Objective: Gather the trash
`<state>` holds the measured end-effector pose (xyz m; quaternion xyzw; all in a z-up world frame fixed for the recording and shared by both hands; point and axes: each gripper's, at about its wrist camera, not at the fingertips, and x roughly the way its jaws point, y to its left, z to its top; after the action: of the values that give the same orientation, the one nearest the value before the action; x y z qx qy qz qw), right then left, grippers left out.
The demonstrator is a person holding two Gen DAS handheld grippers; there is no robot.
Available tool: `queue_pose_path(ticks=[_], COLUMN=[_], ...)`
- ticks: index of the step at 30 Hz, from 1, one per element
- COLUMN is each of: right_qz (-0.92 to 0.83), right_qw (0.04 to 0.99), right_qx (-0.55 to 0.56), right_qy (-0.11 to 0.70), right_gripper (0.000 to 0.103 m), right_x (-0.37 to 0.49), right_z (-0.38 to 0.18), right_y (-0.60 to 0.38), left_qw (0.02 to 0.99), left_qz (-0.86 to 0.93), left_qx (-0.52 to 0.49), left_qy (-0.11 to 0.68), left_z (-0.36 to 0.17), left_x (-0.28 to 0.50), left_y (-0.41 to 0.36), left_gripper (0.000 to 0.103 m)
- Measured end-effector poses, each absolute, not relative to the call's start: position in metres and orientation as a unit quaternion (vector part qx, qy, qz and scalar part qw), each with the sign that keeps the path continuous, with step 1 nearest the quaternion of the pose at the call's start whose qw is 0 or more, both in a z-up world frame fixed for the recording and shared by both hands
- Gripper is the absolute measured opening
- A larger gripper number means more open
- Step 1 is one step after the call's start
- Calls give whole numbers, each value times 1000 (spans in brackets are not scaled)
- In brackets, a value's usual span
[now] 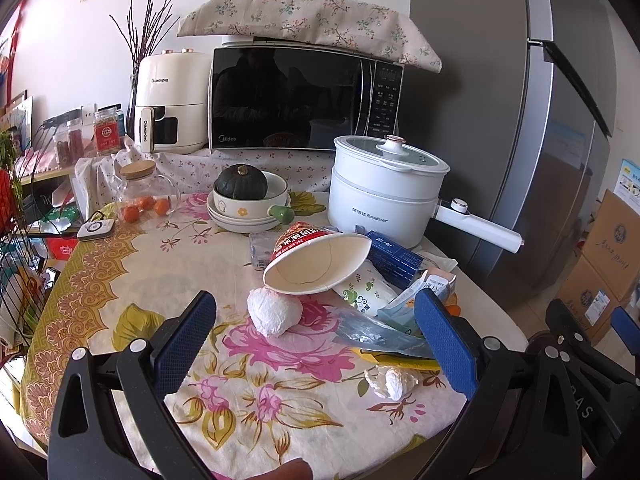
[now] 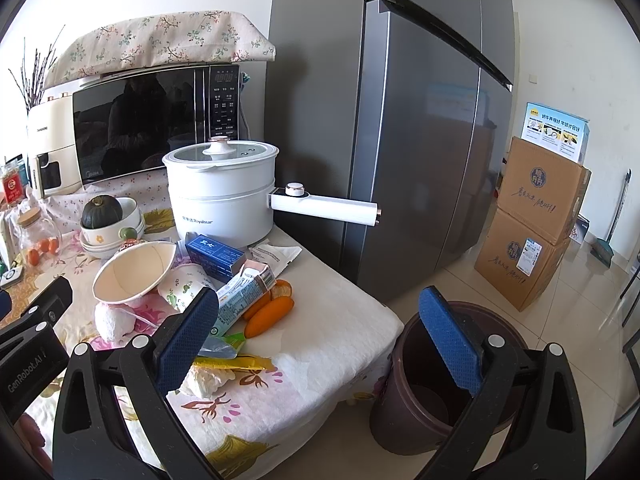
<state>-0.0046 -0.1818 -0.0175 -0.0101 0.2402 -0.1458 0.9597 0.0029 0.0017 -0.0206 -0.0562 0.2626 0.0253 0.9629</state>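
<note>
lying between spread left fingers [image 1: 444, 340]: tissue ball [image 1: 274, 311].

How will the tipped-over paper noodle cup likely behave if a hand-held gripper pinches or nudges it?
The paper noodle cup looks empty, so probably light. Its thin wall would likely dent under a firm pinch. Lying on its side, it may roll if nudged.
</note>
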Motion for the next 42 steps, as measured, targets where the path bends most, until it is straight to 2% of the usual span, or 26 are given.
queue_pose_path(ticks=[7, 16, 22, 28, 32, 34, 38, 42], right_qz=[-144, -129, -107, -111, -114, -106, -75, -51], right_qw=[957, 943, 912, 903, 897, 892, 877, 860], right_qx=[-4, 7, 15, 16, 39, 65, 129, 174], right_qy=[252, 306, 396, 414, 425, 435, 457, 477], right_gripper=[96, 96, 96, 96, 96, 96, 96, 96], right_x=[-1, 12, 26, 21, 22, 24, 31, 37], right_z=[-21, -32, -57, -64, -66, -68, -74, -82], right_y=[-183, -183, -184, -193, -208, -215, -224, -229], left_qw=[957, 945, 927, 911, 885, 873, 892, 884], left_qz=[29, 25, 25, -8, -100, -92, -37, -25], left_qx=[-67, -87, -128, -171, -220, -192, -76, -40], left_qy=[281, 314, 351, 375, 397, 439, 444, 465], left_z=[-24, -34, -45, -47, -48, -55, -57, -71], left_x=[11, 22, 36, 63, 100, 119, 136, 141], left_y=[6, 12, 30, 52, 68, 68, 56, 56], left_gripper=[97, 96, 96, 96, 97, 96, 97, 96])
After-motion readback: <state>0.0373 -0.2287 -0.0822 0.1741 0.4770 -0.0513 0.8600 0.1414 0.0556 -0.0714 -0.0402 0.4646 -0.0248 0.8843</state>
